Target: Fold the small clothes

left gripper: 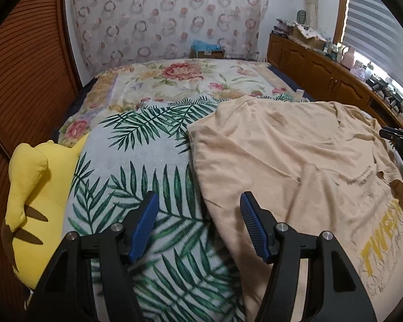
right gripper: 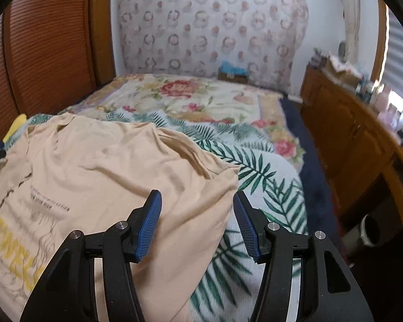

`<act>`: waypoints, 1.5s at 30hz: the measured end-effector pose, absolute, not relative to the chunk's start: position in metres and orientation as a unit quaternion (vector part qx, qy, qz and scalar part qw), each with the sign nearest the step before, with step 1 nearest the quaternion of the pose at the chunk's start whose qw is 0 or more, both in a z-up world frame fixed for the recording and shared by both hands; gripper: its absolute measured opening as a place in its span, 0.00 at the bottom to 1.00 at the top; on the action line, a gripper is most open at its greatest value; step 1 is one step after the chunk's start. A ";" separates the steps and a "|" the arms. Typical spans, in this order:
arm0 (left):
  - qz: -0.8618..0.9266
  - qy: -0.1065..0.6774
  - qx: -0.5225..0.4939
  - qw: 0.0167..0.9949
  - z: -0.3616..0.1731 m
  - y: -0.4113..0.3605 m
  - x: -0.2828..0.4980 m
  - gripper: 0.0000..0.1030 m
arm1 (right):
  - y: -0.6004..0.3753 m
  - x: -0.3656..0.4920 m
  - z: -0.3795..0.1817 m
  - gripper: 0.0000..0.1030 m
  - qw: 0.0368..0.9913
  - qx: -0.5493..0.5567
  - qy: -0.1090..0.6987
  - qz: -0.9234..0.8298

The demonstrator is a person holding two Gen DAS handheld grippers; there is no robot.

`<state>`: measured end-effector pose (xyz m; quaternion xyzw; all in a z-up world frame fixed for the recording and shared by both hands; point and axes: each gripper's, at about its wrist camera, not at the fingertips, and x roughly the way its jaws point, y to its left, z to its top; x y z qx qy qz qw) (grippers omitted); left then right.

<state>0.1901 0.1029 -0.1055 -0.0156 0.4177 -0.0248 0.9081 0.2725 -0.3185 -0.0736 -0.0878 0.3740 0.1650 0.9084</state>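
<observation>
A beige T-shirt [left gripper: 295,155] with yellow lettering lies partly folded and rumpled on the palm-leaf bedspread [left gripper: 137,166]. My left gripper [left gripper: 198,201] is open and empty, hovering over the shirt's left edge. In the right wrist view the same shirt [right gripper: 107,169] fills the left half. My right gripper [right gripper: 197,200] is open and empty above the shirt's right edge. The right gripper's tip also shows in the left wrist view [left gripper: 397,134], at the shirt's far right side.
A yellow plush toy [left gripper: 37,196] lies at the bed's left edge. A floral blanket [left gripper: 188,80] covers the far bed. A wooden cabinet [right gripper: 362,145] with clutter runs along the right. A wooden slatted panel [left gripper: 27,80] stands on the left.
</observation>
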 end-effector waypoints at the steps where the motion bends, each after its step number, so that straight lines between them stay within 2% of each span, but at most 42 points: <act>1: -0.027 0.422 -0.016 0.906 -0.107 0.105 0.194 0.61 | -0.322 0.281 -0.077 0.55 0.904 -0.072 0.388 0.165; 6: -0.041 0.433 -0.029 0.900 -0.110 0.111 0.210 0.59 | -0.323 0.300 -0.094 0.55 0.886 -0.069 0.433 0.152; 15: -0.061 0.442 -0.040 0.894 -0.109 0.110 0.234 0.49 | -0.327 0.305 -0.093 0.55 0.880 -0.070 0.446 0.143; 18: -0.067 0.440 -0.039 0.894 -0.108 0.108 0.237 0.38 | -0.328 0.307 -0.093 0.55 0.879 -0.074 0.450 0.143; 22: -0.079 0.442 -0.047 0.892 -0.107 0.106 0.245 0.03 | -0.321 0.314 -0.094 0.55 0.875 -0.088 0.451 0.150; 23: -0.079 0.440 -0.046 0.893 -0.106 0.104 0.245 0.02 | -0.318 0.317 -0.094 0.54 0.875 -0.090 0.451 0.153; 24: -0.079 0.436 -0.040 0.896 -0.103 0.102 0.243 0.01 | -0.315 0.319 -0.094 0.44 0.874 -0.092 0.450 0.157; 27: -0.086 0.402 -0.040 0.911 -0.082 0.095 0.227 0.01 | -0.306 0.320 -0.092 0.07 0.871 -0.096 0.448 0.178; 30: -0.101 0.365 -0.044 0.925 -0.051 0.088 0.198 0.01 | -0.296 0.307 -0.079 0.04 0.877 -0.106 0.424 0.199; 37: -0.140 0.294 -0.045 0.945 0.006 0.075 0.111 0.01 | -0.292 0.236 -0.009 0.04 0.906 -0.093 0.340 0.236; 45: -0.154 0.278 -0.038 0.947 0.016 0.070 0.021 0.01 | -0.328 0.130 0.033 0.04 0.911 -0.069 0.311 0.261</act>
